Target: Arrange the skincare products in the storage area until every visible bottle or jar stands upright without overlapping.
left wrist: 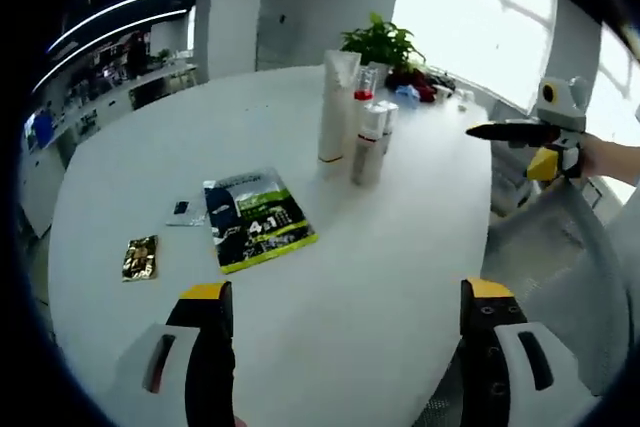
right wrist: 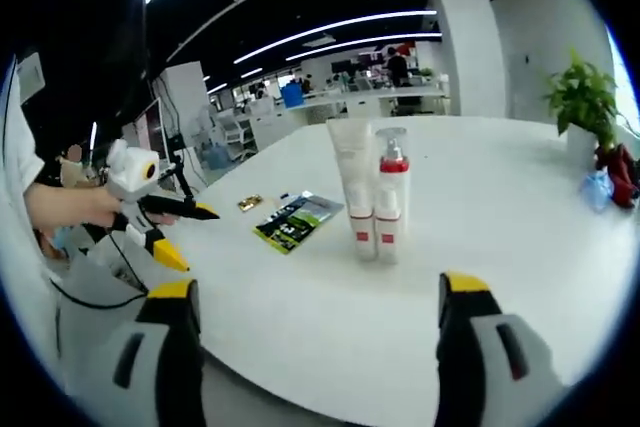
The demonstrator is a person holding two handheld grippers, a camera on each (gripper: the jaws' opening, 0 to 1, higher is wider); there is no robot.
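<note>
On the round white table (left wrist: 130, 177), a tall white squeeze tube (left wrist: 334, 107), a red-collared white pump bottle (right wrist: 392, 182) and small white red-labelled bottles (left wrist: 372, 142) stand upright, clustered and touching. A green-and-black flat sachet (left wrist: 257, 219) lies apart, a small gold packet (left wrist: 140, 257) beyond. My left gripper (left wrist: 345, 347) and right gripper (right wrist: 315, 332) hover spread, holding nothing

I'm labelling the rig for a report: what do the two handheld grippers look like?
Both match: the left gripper and right gripper have black jaws capped with yellow tips on white-grey housings with dark slots. Seen from the side, each has a white body and a yellow block beneath.
</note>
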